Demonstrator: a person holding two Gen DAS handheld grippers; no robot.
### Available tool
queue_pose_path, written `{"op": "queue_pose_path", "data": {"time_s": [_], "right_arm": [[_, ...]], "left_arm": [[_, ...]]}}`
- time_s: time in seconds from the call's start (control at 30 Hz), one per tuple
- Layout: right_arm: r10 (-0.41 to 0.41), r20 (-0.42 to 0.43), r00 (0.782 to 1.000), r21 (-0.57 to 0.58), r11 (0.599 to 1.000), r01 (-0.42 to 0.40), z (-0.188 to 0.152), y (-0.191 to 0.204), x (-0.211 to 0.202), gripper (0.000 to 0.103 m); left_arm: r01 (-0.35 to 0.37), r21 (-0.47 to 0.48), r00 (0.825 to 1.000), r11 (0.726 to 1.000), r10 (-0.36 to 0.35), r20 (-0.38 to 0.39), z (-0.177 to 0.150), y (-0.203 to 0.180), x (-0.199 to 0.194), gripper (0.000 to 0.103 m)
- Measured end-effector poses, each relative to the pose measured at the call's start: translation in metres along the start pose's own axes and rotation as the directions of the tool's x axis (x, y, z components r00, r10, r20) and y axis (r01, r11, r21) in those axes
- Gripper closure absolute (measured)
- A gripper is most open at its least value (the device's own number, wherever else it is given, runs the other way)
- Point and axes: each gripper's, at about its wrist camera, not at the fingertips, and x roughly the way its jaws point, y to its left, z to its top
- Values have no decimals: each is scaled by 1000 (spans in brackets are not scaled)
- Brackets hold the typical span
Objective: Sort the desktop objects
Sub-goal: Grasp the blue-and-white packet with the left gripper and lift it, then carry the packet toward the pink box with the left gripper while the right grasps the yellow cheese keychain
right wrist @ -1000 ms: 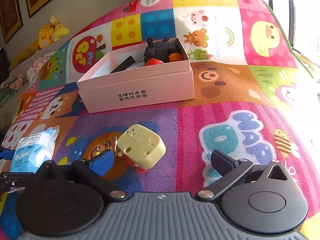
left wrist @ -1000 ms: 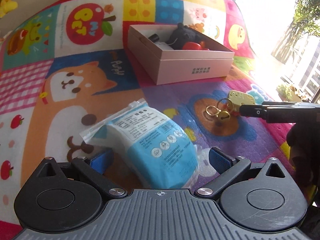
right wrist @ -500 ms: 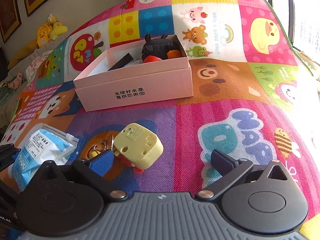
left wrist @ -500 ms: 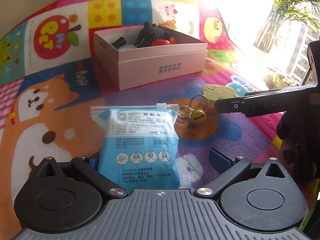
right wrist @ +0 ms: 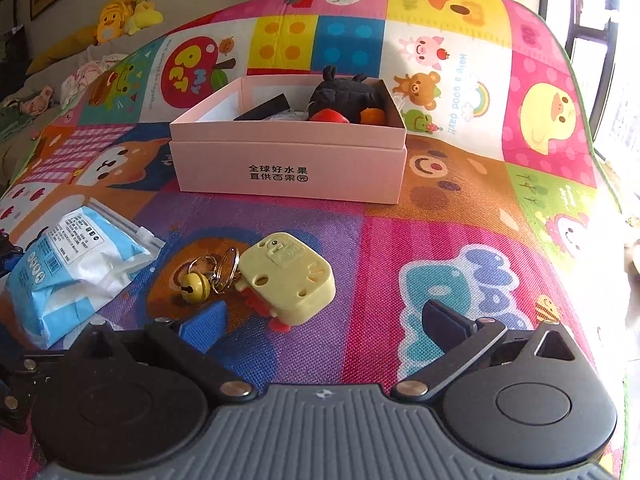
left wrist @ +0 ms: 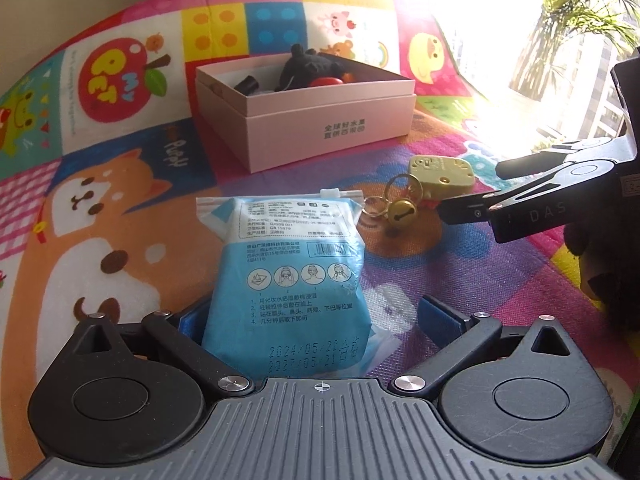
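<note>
A crinkly blue-and-white plastic packet (left wrist: 296,264) lies flat on the woven, cartoon-print play mat (left wrist: 100,240), its near end between the wide-open left tool's (left wrist: 312,316) blue pads. At two o'clock, the right tool (right wrist: 324,320), also spread wide, brackets a boxy yellow plastic keychain (right wrist: 288,276). A pink cardboard box (left wrist: 320,128) sits at twelve.

Left gripper (left wrist: 316,316) spread wide, low; right gripper (right wrist: 324,320) likewise, seemingly empty.

I see a blue cotton-pad packet (left wrist: 292,276) lying flat, a yellow keychain toy (right wrist: 286,276) beside it, and a pink box (right wrist: 288,172) behind, open.
</note>
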Motion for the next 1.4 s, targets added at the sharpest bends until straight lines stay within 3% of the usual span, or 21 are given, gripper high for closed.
{"op": "queue_pose_path", "data": {"time_s": [0.1, 0.2, 0.33, 0.53, 0.57, 0.63, 0.8, 1.0, 1.17, 1.23, 1.3, 1.4], "right_arm": [[-57, -21, 998, -15, 998, 57, 6, 3, 11, 0], [-54, -15, 998, -14, 998, 54, 15, 8, 19, 0], [24, 12, 1000, -27, 999, -24, 21, 19, 20, 0], [46, 12, 999, -16, 999, -46, 19, 15, 18, 1], [56, 13, 998, -18, 998, -56, 19, 15, 17, 2], [69, 12, 998, -42, 997, -68, 20, 17, 14, 15], [103, -4, 995, -123, 987, -103, 18, 27, 12, 22], [241, -19, 970, -108, 964, -241, 13, 24, -6, 28], [165, 0, 986, -107, 981, -164, 16, 25, -4, 28], [144, -15, 989, -84, 986, -145, 18, 23, 4, 43], [127, -39, 991, -72, 989, -129, 20, 23, 13, 52], [117, -36, 993, -66, 991, -119, 21, 23, 19, 54]], "left_arm": [[-37, -98, 999, 995, 40, 28, 4, 10, 2, 0], [-77, -164, 996, 983, 85, 40, 8, 19, 5, 0], [-85, -164, 995, 983, 94, 42, 8, 20, 4, 0], [-73, -180, 995, 981, 83, 52, 8, 22, 3, 0], [-73, -181, 995, 981, 83, 52, 8, 22, 3, 0], [-72, -181, 995, 981, 83, 52, 7, 22, 3, 0], [-71, -183, 995, 981, 82, 53, 7, 22, 3, 0], [-71, -183, 995, 981, 82, 53, 7, 22, 3, 0], [-71, -182, 995, 981, 82, 53, 8, 22, 3, 0], [-71, -182, 995, 981, 82, 53, 8, 22, 3, 0], [-70, -182, 995, 981, 81, 54, 8, 22, 3, 0], [-69, -184, 995, 981, 80, 54, 7, 22, 2, 0]]}}
